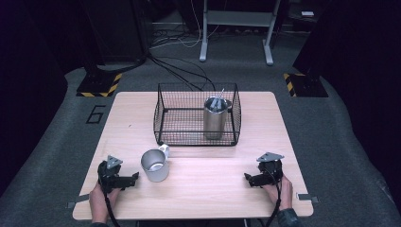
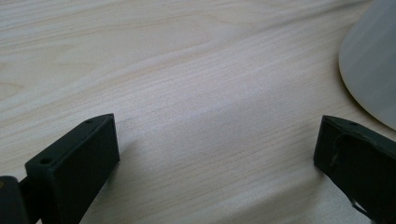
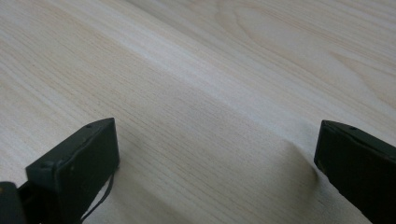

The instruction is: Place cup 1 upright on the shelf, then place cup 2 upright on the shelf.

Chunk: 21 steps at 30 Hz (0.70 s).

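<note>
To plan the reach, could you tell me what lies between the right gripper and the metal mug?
Only bare table, in the high view, between the right gripper and the metal mug.

A black wire basket (image 1: 163,116) stands at the far middle of the wooden table (image 1: 213,179), its mesh walls closing off all sides and leaving entry from above alone. A tall steel tumbler (image 1: 215,118) occupies its right half, while the left half lies open. A metal mug (image 1: 154,165) stands just in front of the basket's left corner, close beside the left gripper (image 1: 135,177), narrowing the way there. Between the mug and the right gripper (image 1: 247,178), bare tabletop runs unbroken up to the basket. Both grippers' jaws stand wide apart over bare wood.
</note>
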{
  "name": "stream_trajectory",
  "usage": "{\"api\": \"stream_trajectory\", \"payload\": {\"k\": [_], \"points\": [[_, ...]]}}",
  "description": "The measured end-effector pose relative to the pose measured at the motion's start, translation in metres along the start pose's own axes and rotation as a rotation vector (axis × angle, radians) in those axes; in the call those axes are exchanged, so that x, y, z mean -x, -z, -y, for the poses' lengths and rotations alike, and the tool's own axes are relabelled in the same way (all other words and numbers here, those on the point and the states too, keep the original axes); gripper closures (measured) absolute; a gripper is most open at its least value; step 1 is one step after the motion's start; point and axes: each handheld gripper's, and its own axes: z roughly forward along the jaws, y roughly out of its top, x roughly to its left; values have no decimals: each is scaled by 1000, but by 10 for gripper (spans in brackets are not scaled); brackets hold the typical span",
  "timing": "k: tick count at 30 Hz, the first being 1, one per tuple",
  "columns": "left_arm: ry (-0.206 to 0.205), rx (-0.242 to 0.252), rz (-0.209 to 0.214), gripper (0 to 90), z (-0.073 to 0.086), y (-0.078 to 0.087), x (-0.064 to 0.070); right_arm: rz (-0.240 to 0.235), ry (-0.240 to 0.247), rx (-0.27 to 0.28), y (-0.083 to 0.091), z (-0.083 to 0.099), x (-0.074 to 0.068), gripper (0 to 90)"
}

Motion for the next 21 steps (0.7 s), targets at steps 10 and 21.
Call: {"api": "stream_trajectory", "payload": {"k": [10, 21], "points": [[3, -6, -9, 1, 1, 1, 1, -39, -5, 42, -1, 7, 7, 0], [30, 23, -4, 2, 1, 25, 6, -40, -7, 39, -1, 6, 7, 0]]}}
